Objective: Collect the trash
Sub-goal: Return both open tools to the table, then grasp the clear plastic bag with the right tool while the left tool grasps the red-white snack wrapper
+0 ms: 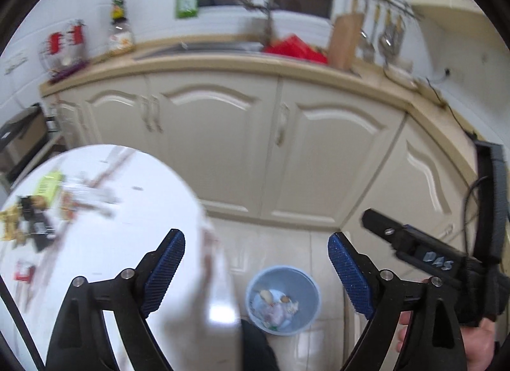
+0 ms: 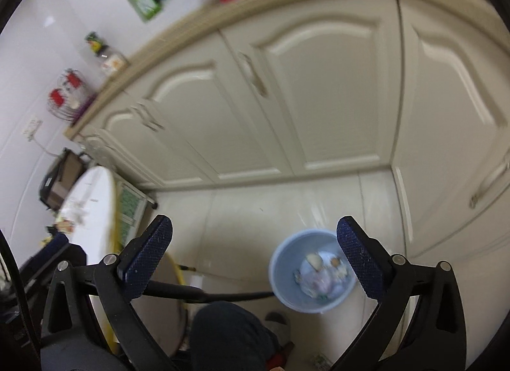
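A light blue trash bin (image 1: 282,299) stands on the tiled floor beside a round white table (image 1: 105,243); it holds crumpled scraps. It also shows in the right wrist view (image 2: 310,270). Loose wrappers and scraps (image 1: 41,208) lie on the table's left side, blurred. My left gripper (image 1: 256,267) is open and empty, above the table's right edge and the bin. My right gripper (image 2: 253,254) is open and empty, high over the floor left of the bin; its body shows in the left wrist view (image 1: 424,253).
Cream kitchen cabinets (image 1: 274,135) with a tan counter (image 1: 223,61) run across the back. The counter carries a red item (image 1: 293,47), bottles and hanging utensils. A dark-clothed knee (image 2: 229,332) and a black cable (image 2: 223,296) are below the right gripper.
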`<state>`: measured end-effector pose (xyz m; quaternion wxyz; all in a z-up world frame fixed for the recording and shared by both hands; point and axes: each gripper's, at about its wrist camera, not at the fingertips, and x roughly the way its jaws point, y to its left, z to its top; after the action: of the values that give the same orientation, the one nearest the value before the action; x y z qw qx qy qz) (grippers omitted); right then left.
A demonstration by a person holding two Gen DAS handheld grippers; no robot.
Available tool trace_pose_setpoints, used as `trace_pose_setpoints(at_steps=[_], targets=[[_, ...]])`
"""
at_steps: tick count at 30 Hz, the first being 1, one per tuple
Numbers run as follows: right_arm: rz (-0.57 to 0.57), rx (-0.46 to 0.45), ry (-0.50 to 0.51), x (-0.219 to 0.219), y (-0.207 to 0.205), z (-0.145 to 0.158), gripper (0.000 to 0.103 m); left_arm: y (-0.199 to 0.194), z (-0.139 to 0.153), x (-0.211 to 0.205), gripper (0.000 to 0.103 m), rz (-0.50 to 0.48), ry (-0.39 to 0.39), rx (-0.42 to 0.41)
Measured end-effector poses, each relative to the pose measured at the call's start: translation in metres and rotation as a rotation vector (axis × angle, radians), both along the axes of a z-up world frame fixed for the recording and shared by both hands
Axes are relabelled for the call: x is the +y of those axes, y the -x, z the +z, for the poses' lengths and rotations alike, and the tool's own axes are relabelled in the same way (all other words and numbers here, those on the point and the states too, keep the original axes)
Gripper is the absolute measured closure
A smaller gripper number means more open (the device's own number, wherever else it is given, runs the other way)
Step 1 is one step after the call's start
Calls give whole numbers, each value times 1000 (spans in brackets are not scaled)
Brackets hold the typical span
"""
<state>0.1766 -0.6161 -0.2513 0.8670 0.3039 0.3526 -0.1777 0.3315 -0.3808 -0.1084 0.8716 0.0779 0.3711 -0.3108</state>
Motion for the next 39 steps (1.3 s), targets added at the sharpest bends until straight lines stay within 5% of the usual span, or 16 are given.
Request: trace_pose_setpoints(at_steps=[11, 20, 29, 39], targets=[[193, -200, 126, 118, -32, 110, 0, 45, 54, 155, 2, 228, 77, -120], [385, -282, 211, 226, -61, 153, 0, 77, 67, 256, 1, 356, 95, -147], [532, -292, 277, 298, -85, 156, 0, 80, 58, 344, 1, 482, 119, -86], [536, -138, 318, 295, -128, 110, 0, 28, 28, 332, 1, 495, 40, 35]])
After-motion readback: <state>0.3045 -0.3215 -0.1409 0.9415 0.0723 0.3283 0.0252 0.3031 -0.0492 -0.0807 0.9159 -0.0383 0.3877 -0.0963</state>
